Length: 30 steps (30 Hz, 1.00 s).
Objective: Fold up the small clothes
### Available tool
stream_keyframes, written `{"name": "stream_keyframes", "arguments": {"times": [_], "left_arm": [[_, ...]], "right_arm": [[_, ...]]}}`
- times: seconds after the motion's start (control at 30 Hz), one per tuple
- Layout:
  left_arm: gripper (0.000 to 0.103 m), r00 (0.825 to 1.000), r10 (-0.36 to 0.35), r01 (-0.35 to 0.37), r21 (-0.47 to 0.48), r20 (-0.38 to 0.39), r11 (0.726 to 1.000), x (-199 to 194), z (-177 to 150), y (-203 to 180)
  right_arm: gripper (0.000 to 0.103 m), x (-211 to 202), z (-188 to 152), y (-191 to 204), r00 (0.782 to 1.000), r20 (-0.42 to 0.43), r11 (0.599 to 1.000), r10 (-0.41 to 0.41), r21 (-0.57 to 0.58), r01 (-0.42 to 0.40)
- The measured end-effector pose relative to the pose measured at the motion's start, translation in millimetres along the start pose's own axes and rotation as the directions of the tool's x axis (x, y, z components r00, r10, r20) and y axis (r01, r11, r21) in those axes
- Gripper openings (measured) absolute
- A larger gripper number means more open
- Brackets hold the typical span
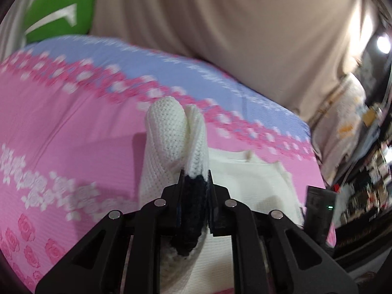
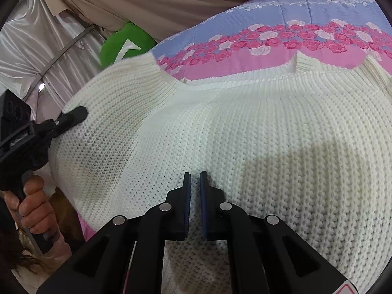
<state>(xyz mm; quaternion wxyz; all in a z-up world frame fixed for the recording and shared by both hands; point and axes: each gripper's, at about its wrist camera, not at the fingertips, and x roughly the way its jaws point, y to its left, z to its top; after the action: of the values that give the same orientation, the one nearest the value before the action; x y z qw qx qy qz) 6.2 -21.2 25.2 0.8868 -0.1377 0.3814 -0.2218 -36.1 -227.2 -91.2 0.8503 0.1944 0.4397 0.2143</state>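
Note:
A white knitted sweater [image 2: 245,127] lies spread on a pink and blue floral bedspread [image 2: 306,17]. My left gripper [image 1: 195,178] is shut on a bunched fold of the sweater [image 1: 171,132] with a dark knitted edge between the pads, lifting it off the bed. In the right wrist view the left gripper [image 2: 76,114] pinches the sweater's left edge. My right gripper [image 2: 195,178] hovers over the sweater's middle, its jaws nearly together with only a narrow gap and nothing between them.
A green cushion [image 1: 61,12] and beige curtain [image 1: 220,24] stand behind the bed. The bedspread [image 1: 61,122] extends left. The bed's right edge drops toward cluttered shelves [image 1: 367,183]. A hand [image 2: 31,203] holds the left gripper's handle.

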Motion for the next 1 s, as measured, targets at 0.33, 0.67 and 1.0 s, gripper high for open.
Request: {"name": "stream_keyframes", "arguments": {"times": [0.33, 0.67, 1.0], "left_arm": [[0.012, 0.984, -0.107, 0.142, 0.265, -0.142, 0.954, 69.4, -17.0, -128.2], [0.025, 0.969, 0.001, 0.104, 0.408, -0.248, 0.907, 124.2, -75.2, -178.8], [0.050, 0.991, -0.122, 0.131, 0.176, -0.061, 0.976, 13.5, -15.0, -111.9]], "right_arm": [[0.022, -78.2, -18.6, -40.2, 0.989, 0.126, 0.992, -0.071, 0.111, 0.057], [0.026, -129.4, -36.6, -96.7, 0.971, 0.200, 0.966, -0.133, 0.247, 0.081], [0.057, -117.3, 8.5, -78.6, 0.978, 0.202, 0.977, 0.058, 0.188, -0.097]]}}
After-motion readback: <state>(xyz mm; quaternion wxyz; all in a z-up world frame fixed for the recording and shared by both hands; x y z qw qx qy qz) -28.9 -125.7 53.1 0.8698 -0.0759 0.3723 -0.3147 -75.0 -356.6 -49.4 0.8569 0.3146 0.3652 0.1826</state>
